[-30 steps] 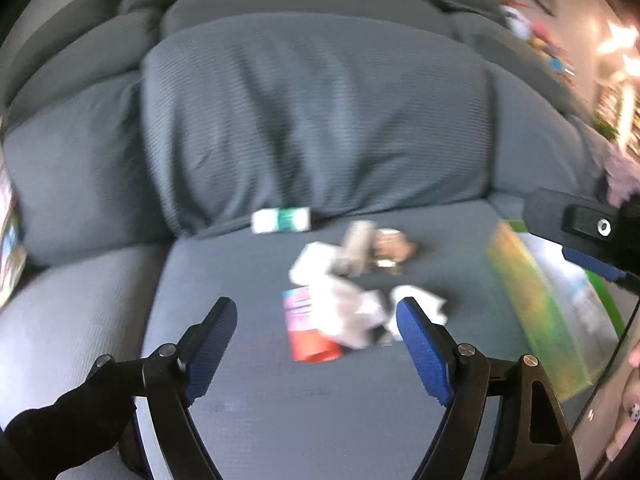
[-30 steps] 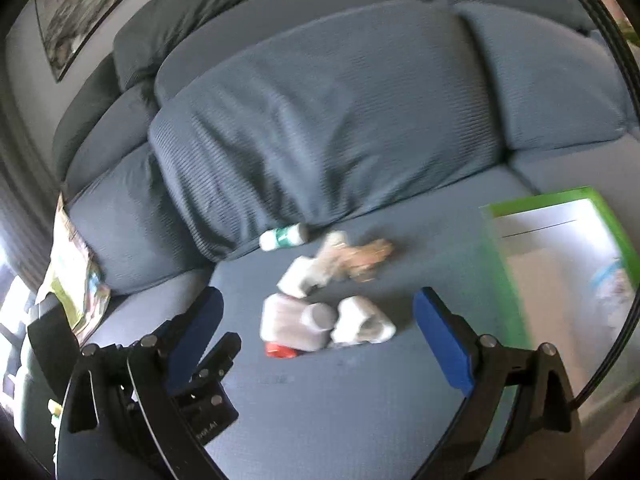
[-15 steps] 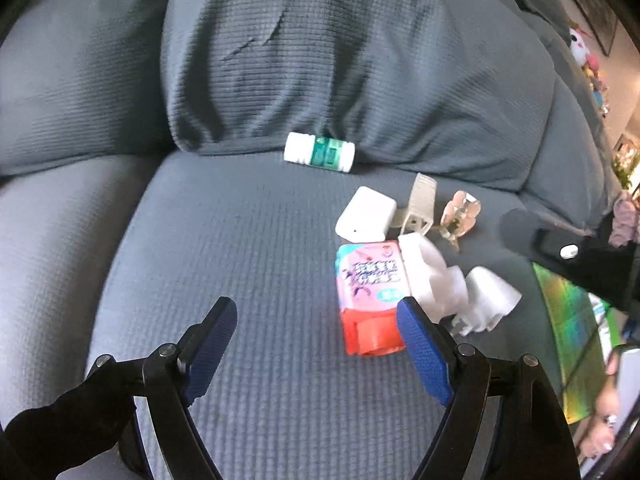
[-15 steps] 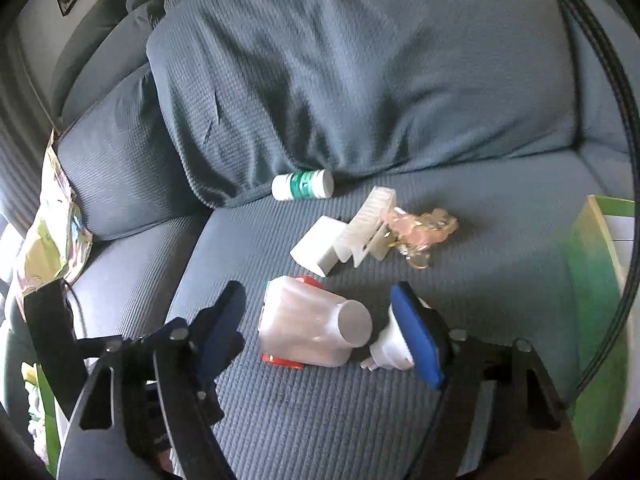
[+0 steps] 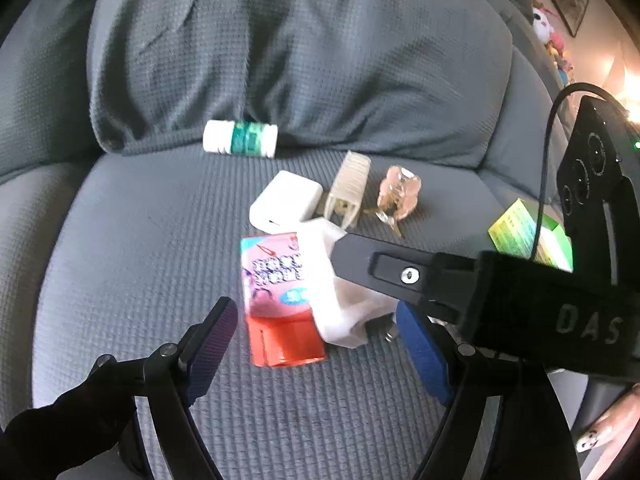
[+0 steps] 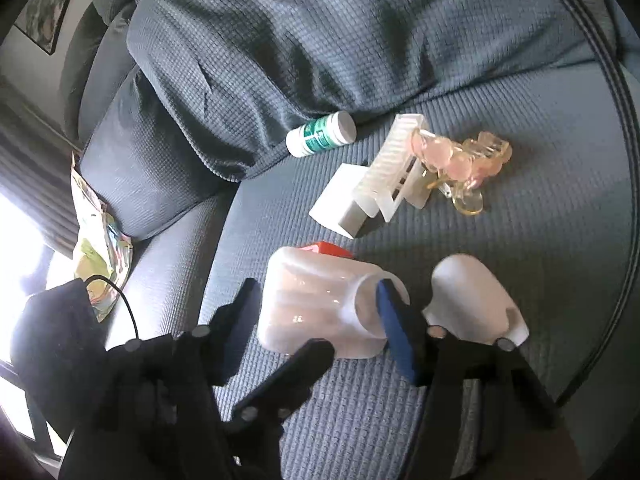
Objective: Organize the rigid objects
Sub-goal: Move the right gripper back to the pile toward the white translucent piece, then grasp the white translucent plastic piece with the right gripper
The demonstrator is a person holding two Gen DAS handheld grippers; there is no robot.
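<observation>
Right gripper (image 6: 320, 324) straddling translucent bottle (image 6: 316, 308), fingers not yet clenched; bottle lying sideways, mouth pointing right. Left gripper (image 5: 316, 352) spread wide, holding nothing.

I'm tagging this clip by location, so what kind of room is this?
Most likely a home living room: a grey sofa with plump back cushions, a framed picture on the wall, and small household clutter.

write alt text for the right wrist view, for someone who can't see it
The right tool straddles a translucent white plastic container lying on its side on a grey sofa seat, jaws open around it. Beyond lie a white block, a ribbed white clip, a pink hair claw and a green-labelled bottle.
</observation>
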